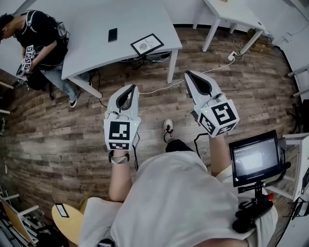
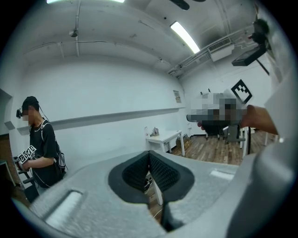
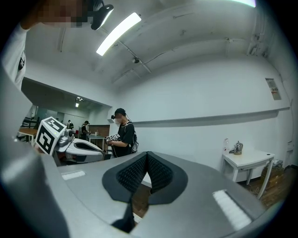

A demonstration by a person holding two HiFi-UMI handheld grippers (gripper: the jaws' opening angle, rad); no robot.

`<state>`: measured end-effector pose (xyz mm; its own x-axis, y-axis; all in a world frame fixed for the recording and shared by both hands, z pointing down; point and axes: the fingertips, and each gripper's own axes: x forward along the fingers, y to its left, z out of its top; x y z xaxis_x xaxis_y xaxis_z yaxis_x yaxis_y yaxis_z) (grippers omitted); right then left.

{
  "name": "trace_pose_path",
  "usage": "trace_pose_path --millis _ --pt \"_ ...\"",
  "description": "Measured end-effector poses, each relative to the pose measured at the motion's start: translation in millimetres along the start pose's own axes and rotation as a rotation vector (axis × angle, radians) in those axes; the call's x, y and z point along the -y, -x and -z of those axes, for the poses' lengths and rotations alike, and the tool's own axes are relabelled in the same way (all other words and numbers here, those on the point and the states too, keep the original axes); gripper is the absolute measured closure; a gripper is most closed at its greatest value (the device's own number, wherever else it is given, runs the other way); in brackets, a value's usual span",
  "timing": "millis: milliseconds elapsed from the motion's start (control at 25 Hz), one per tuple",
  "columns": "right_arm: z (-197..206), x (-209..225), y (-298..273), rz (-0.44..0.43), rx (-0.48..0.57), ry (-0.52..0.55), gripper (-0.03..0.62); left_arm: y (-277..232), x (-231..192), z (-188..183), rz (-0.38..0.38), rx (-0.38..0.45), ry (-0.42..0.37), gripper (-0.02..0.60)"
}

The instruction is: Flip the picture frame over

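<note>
The picture frame (image 1: 147, 44), black-edged with a pale print facing up, lies flat near the front right corner of the grey table (image 1: 96, 46). Both grippers hang in the air above the wooden floor, well short of the table. My left gripper (image 1: 132, 88) points toward the table's front edge with its jaws shut and nothing between them; its own view shows the left gripper (image 2: 149, 152) with ribbed pads meeting. My right gripper (image 1: 188, 74) is shut and empty too, a little right of the table corner; the right gripper (image 3: 147, 153) shows pads touching. Neither gripper view shows the frame.
A black phone (image 1: 112, 34) lies on the table left of the frame. A person (image 1: 38, 38) stands at the table's left end. A white table (image 1: 231, 14) stands at the back right, with cables and a power strip (image 1: 232, 55) on the floor. A monitor (image 1: 253, 157) stands at my right.
</note>
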<state>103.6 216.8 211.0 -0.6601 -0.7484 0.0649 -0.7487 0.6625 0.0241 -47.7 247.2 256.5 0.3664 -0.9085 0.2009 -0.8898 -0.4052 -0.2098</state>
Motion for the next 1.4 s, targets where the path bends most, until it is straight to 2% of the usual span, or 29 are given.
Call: trace_pose_path --millis 160,360,600,800,1000,1240,1400 --pt "8 28 -31 -0.016 -0.018 -0.018 0.592 -41 -9 -2 0.014 -0.032 -0.019 0.577" --pt "24 90 -98 -0.038 -0.062 -0.039 0.592 -125 -39 -1 0.013 -0.093 -0.018 0.577" --pt "35 98 -104 -0.056 -0.061 -0.027 0.592 -137 -30 13 0.02 -0.128 -0.062 0.567" --pt "52 124 -125 -0.076 -0.077 -0.033 0.592 -174 -30 27 0.023 -0.179 -0.1 0.549" --pt "82 160 -190 -0.088 -0.154 -0.073 0.591 -246 -63 59 0.06 -0.273 -0.104 0.528" --pt "118 179 -240 -0.076 -0.235 -0.107 0.591 -298 -93 103 0.106 -0.363 -0.141 0.509" --pt "129 185 -239 -0.051 -0.251 -0.118 0.592 -308 -90 118 0.124 -0.354 -0.141 0.506"
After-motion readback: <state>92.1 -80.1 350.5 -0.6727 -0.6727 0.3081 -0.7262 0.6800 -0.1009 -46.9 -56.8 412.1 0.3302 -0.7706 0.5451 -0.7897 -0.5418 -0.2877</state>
